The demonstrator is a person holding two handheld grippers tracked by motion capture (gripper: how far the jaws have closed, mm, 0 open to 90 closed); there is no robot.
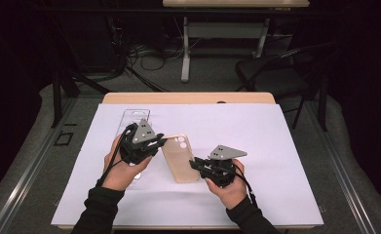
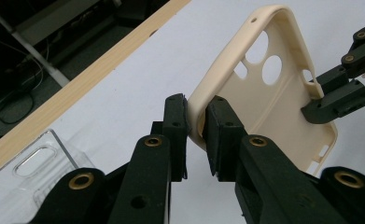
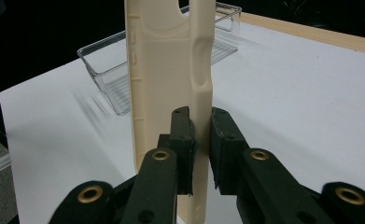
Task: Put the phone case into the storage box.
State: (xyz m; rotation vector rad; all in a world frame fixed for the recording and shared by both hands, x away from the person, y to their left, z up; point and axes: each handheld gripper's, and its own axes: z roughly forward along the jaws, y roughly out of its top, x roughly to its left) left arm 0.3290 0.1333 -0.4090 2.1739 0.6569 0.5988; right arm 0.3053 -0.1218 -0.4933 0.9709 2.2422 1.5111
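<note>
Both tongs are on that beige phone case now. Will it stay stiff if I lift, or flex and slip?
The beige phone case looks thin-walled and open-backed, so probably light and somewhat bendy. The left tongs and right tongs each pinch only a side rim, so it may twist. Its smooth matte surface could slip under a sideways pull.

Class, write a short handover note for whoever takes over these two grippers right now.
Left gripper: jaws shut on one side wall of the beige phone case.
Right gripper: jaws shut on the opposite side wall.
The case is held between them over the white sheet, open side showing in the left gripper view.
Clear plastic tray sits behind the left hand.
Done: case gripped on both sides. Left: probably moving it on; the destination is unclear.
</note>
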